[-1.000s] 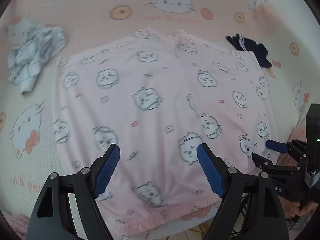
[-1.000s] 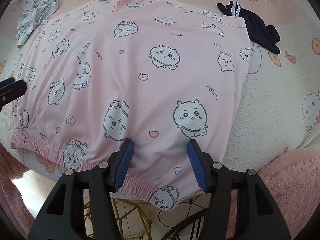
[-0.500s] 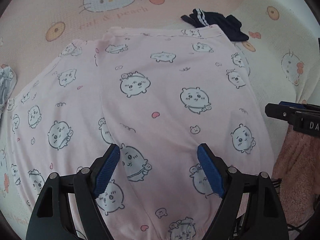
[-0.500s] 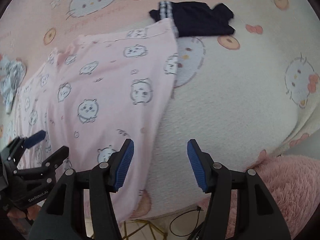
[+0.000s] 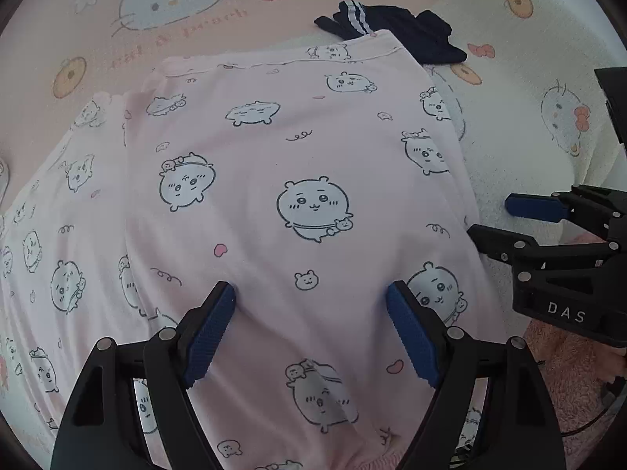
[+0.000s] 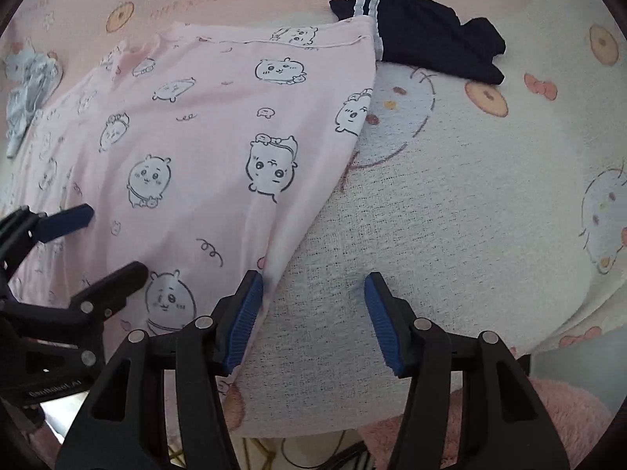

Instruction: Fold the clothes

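Note:
Pink pajama pants [image 5: 274,180] printed with white cartoon animals lie flat on a Hello Kitty bedspread [image 5: 529,90], and also show in the right wrist view [image 6: 196,149]. My left gripper [image 5: 311,331] is open and empty, low over the pants near the elastic hem. My right gripper [image 6: 311,319] is open and empty, over the bare bedspread [image 6: 450,215] just right of the pants' right edge; its left finger [image 6: 243,321] is at that edge. The right gripper shows at the right of the left wrist view [image 5: 548,227]. The left gripper shows at the left of the right wrist view [image 6: 58,243].
A dark navy garment with white stripes [image 5: 399,31] lies at the pants' far right corner, also in the right wrist view [image 6: 427,35]. A pale blue garment [image 6: 27,90] lies crumpled at the far left. A fluffy pink rug [image 6: 529,423] lies below the bed's near edge.
Both grippers have shifted to the right along the pants' near end. The right gripper went from over the pants to the bare bedspread beside their right edge. Both stayed open.

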{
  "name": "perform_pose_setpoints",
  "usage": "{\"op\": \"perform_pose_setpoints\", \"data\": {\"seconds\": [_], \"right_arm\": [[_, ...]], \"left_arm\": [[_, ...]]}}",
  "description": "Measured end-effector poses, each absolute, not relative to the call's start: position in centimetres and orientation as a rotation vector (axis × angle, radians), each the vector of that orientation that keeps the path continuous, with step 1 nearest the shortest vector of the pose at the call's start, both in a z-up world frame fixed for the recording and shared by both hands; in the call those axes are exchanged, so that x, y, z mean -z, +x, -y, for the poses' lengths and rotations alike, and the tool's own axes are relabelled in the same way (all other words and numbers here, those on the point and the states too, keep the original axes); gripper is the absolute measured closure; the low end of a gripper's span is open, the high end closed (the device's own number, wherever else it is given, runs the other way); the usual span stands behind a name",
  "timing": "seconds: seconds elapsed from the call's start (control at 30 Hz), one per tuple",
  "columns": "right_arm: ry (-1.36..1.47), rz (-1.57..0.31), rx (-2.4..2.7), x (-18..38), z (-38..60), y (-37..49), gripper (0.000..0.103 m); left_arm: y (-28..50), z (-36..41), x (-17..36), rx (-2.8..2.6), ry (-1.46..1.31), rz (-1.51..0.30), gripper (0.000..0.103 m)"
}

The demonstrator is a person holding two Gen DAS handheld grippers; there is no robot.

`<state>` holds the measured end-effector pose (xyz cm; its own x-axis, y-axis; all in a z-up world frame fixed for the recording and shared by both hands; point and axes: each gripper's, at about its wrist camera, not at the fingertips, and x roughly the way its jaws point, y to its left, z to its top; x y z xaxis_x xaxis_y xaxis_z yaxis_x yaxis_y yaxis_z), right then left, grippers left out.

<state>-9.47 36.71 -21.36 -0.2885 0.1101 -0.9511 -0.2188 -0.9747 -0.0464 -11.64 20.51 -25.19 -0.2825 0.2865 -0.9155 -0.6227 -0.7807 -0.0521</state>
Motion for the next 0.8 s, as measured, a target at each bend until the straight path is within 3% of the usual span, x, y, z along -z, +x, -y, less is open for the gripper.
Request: {"op": "perform_pose_setpoints", "data": {"seconds": [0.1, 0.2, 0.27, 0.4, 0.53, 0.7, 0.8], "right_arm": [[-1.705, -0.064, -2.325, 21.5, -37.1, -9.0, 0.044], [-1.664, -0.158, -2.327, 20.9, -38.1, -8.3, 0.044], [-1.636, -0.221, -2.327, 20.5, -38.7, -7.9, 0.057], [-1.656, -0.366, -2.418, 20.1, -38.4, -7.7, 0.057], [-1.665, -0.337, -2.388, 20.6, -38.2, -7.6, 0.057], [-1.578, -0.597, -2.354, 19.6, -42.4, -6.1, 0.057], [-1.626, -0.599, -2.394, 19.8, -41.8, -6.4, 0.057]], "left_arm": [[-11.5, -20.5, 25.3, -2.093, -1.396, -0.474, 0.020], [-11.6, -20.2, 25.0, -2.103, -1.417, -0.446, 0.020], [-11.2, -20.0, 24.2, -2.111, -1.382, -0.387, 0.020], [-9.8, -21.7, 23.2, -2.083, -1.303, -0.364, 0.020], [-9.2, -24.1, 23.4, -2.033, -1.285, -0.378, 0.020], [-8.9, -26.2, 24.1, -1.998, -1.294, -0.398, 0.020], [-8.9, -26.7, 24.6, -2.005, -1.300, -0.434, 0.020]]}}
